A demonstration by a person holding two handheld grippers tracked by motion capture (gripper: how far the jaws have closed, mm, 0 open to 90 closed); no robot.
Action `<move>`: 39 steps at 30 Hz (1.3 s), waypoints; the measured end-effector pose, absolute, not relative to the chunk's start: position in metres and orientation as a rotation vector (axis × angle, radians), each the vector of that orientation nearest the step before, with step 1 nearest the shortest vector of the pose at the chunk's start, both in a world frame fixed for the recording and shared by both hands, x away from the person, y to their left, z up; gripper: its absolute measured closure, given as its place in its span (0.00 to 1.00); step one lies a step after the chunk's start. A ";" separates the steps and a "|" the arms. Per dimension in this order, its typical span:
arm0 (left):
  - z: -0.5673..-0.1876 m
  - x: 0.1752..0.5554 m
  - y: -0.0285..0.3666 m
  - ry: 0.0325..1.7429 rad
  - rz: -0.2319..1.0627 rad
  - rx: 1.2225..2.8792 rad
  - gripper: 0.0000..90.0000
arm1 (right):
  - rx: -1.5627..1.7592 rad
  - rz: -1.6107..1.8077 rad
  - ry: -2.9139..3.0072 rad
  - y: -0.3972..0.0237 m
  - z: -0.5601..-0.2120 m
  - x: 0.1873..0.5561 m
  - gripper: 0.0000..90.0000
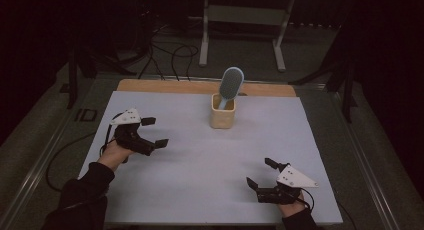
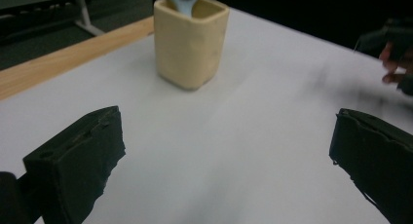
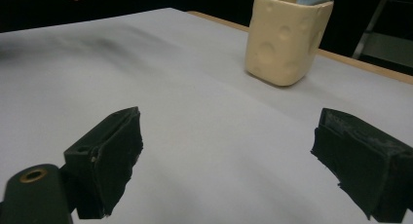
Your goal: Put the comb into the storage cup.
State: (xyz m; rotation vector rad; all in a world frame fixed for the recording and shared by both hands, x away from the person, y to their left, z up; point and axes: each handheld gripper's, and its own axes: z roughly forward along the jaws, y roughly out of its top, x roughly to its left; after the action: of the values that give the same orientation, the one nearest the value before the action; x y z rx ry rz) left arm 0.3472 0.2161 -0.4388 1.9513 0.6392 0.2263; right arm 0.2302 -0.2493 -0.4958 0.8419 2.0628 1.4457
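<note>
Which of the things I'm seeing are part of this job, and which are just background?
In the job:
- blue hairbrush, standing handle-down in the holder
- cream holder, upright at the far middle of the mat
- left tool, open, nearer the holder
- right tool, open

Just about:
- white mat
- wooden table edge
- metal frame and cables on the floor behind

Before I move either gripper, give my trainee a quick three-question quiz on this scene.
1. True or false: the hairbrush lies flat on the white table cover.
2. What holds the hairbrush: A) the cream holder, B) the left gripper, C) the right gripper?
3. What state are both grippers in?

Key: 1. False; it stands handle-down in the holder. 2. A. 3. Open, holding nothing.
</note>
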 end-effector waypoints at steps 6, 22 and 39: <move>-0.446 0.336 0.225 0.651 0.219 1.958 0.00 | 0.830 1.444 2.064 -0.248 -0.495 0.230 0.11; -0.477 0.290 0.258 0.697 0.233 1.978 0.00 | 0.830 1.434 2.070 -0.247 -0.495 0.230 0.11; -0.502 0.252 0.287 0.789 0.251 1.962 0.00 | 0.830 1.432 2.076 -0.247 -0.496 0.230 0.11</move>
State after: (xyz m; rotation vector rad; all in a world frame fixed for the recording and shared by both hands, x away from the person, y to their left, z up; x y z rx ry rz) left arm 0.2521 0.2872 -0.5023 1.9619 0.7887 0.2515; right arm 0.2298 -0.2466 -0.4961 0.8300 2.0764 1.4319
